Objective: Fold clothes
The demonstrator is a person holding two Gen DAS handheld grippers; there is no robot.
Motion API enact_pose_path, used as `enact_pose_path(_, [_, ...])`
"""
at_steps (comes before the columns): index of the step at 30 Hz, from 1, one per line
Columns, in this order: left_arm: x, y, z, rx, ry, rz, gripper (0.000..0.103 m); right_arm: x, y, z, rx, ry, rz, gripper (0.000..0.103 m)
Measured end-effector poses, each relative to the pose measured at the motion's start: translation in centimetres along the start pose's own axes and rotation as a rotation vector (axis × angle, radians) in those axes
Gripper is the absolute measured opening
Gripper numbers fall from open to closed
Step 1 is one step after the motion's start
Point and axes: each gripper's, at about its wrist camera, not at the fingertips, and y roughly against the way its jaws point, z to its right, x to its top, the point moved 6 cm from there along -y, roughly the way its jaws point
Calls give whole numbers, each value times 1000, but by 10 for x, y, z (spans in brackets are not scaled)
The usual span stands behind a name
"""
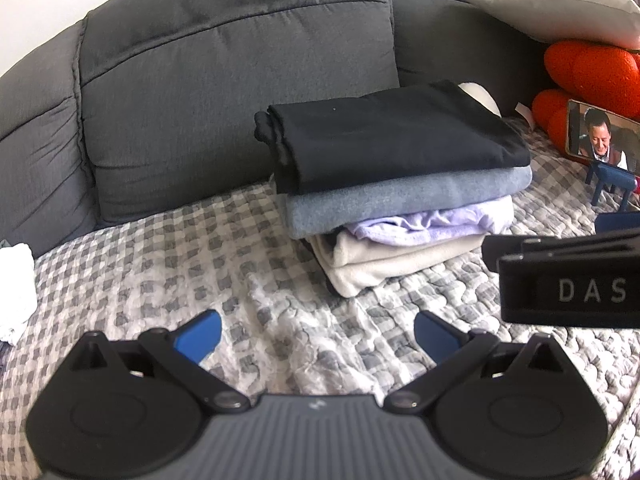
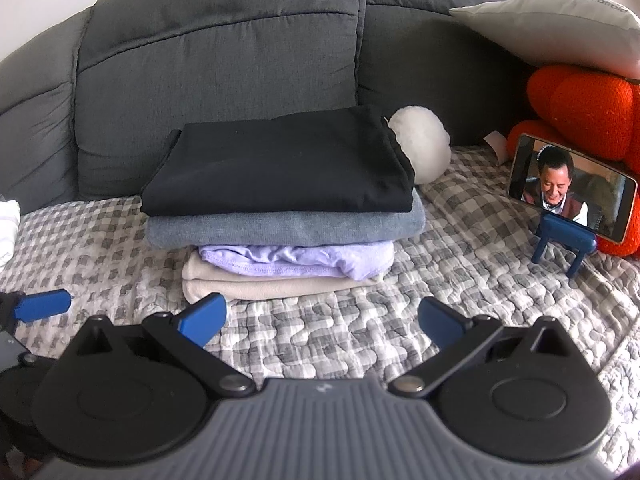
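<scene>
The dark grey sofa (image 2: 216, 60) fills both views, and its seat is spread with a grey-and-white checked quilt (image 2: 320, 344) that gives the clothes a broad, flat place to be worked on. Against the backrest, middle of the seat, sits the stack of folded clothes (image 2: 280, 208): a black garment (image 2: 280, 168) on top, a grey-blue one (image 2: 284, 228) under it, then a lilac piece (image 2: 296, 260) and a cream one (image 2: 248, 284) at the bottom. It looks parked at the back to leave the front of the quilt free for the next item. The stack's long axis runs side to side along the sofa, with folded edges facing the cameras; the lilac layer is the most rumpled.

To the right, orange cushions (image 2: 580, 108) prop a phone (image 2: 572, 188) on a small blue stand (image 2: 560, 240), angled toward the person, presumably for watching. A white round cushion (image 2: 420, 144) sits just behind the stack. At the far left edge lies something white (image 1: 14, 288), possibly an unfolded garment, though too little shows to be sure.

The left gripper (image 1: 316, 332) and right gripper (image 2: 322, 320) both hover over bare quilt in front of the stack, fingers spread wide apart and holding nothing.
</scene>
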Motion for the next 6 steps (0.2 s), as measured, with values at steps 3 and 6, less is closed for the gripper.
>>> enact_pose_path(3, [0, 0, 0, 2, 3, -1, 102, 0, 0, -1, -1, 5, -3, 103])
enact_pose_path(6, [0, 0, -1, 5, 7, -5, 102, 0, 0, -2, 0, 9, -2, 103])
